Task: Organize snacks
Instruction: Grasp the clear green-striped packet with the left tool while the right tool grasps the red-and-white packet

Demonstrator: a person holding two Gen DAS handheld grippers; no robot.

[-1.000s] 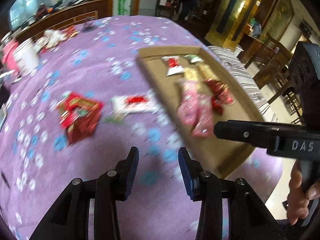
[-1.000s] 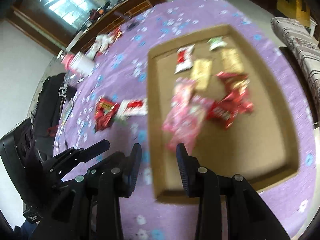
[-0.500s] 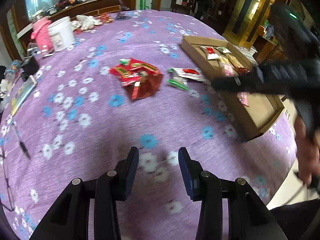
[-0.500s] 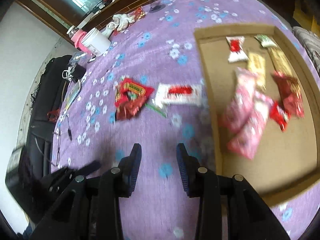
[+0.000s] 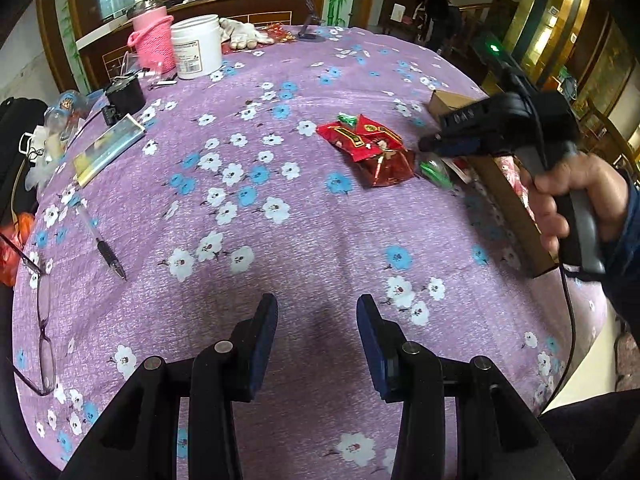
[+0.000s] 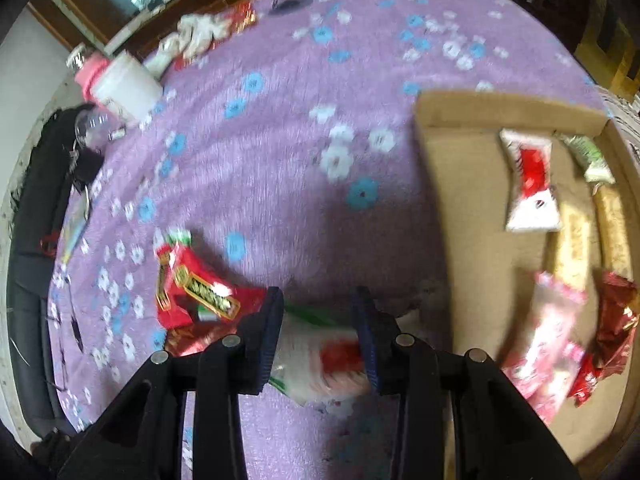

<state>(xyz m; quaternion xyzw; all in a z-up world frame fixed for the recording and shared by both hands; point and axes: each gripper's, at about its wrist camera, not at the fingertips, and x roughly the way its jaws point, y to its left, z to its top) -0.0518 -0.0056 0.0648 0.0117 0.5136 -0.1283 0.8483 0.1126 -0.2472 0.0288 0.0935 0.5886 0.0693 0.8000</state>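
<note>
Your left gripper [image 5: 317,340] hangs over bare purple flowered cloth [image 5: 280,248], jaws parted with nothing between them. Ahead and right of those jaws lies a pile of red snack packets [image 5: 370,148]; a pen [image 5: 105,248] and a pair of glasses [image 5: 42,320] lie to their left. Far ahead stand a white tub [image 5: 197,53] and a pink holder [image 5: 151,42].

Your right gripper [image 6: 318,340] has its jaws apart around a white-and-red packet [image 6: 320,356] that lies on the cloth; blur hides whether the pads touch it. The red packets sit just left of these jaws. Right of them is the cardboard tray [image 6: 440,216], holding a white-and-red packet [image 6: 530,184], a green one [image 6: 592,156], yellow bars [image 6: 576,240], pink packets [image 6: 548,336] and dark red ones [image 6: 612,316].

The bench is round, in a room with wooden cabinets.
</note>
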